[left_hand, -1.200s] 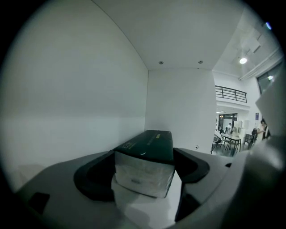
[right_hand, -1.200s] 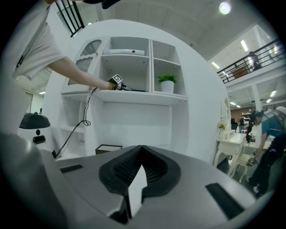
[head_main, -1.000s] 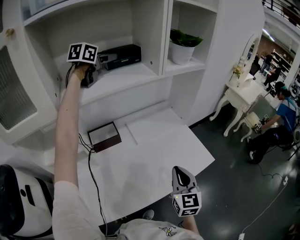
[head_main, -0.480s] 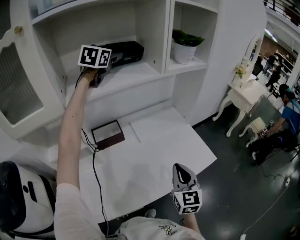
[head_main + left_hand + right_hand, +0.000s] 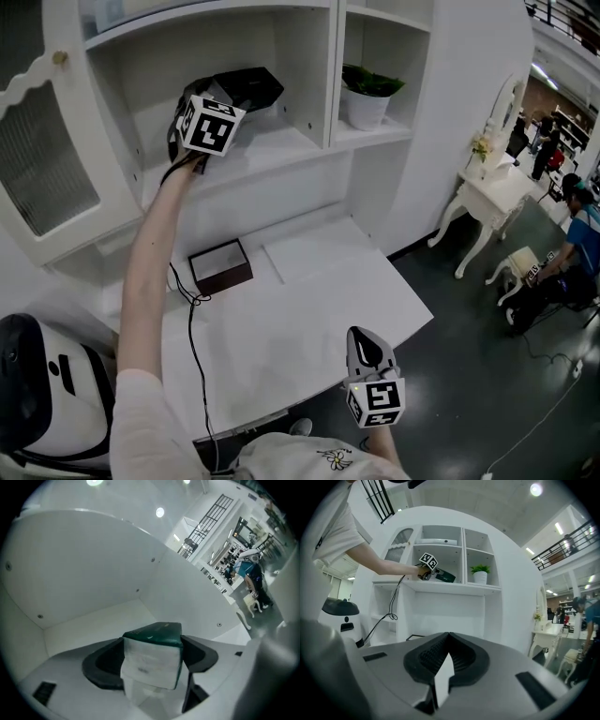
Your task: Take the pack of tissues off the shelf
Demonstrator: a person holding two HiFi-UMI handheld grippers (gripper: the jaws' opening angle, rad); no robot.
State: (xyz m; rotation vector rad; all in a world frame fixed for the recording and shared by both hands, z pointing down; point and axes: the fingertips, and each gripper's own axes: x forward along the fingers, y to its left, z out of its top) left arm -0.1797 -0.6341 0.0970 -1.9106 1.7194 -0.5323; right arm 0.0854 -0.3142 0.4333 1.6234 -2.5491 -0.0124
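The pack of tissues point(image 5: 247, 85), dark green on top with a white face, is tilted up above the white shelf point(image 5: 272, 145) in the head view. My left gripper point(image 5: 223, 97) reaches into that shelf bay and is shut on it. In the left gripper view the pack point(image 5: 152, 665) fills the gap between both jaws of the left gripper point(image 5: 151, 649), which touch its two sides. My right gripper point(image 5: 364, 349) hangs low in front of the desk, shut and holding nothing. Its jaws meet in the right gripper view point(image 5: 447, 654), which shows the pack point(image 5: 445, 576) far off.
A potted plant point(image 5: 367, 92) stands in the neighbouring shelf bay. A dark brown box point(image 5: 221, 267) lies on the white desk point(image 5: 319, 309), with a black cable running down beside it. An open cabinet door point(image 5: 47, 178) hangs at the left. A white dressing table point(image 5: 487, 183) stands at the right.
My left gripper has moved right along the shelf to the pack and closed on it. The pack now sits tilted up in the jaws. The right gripper has stayed put.
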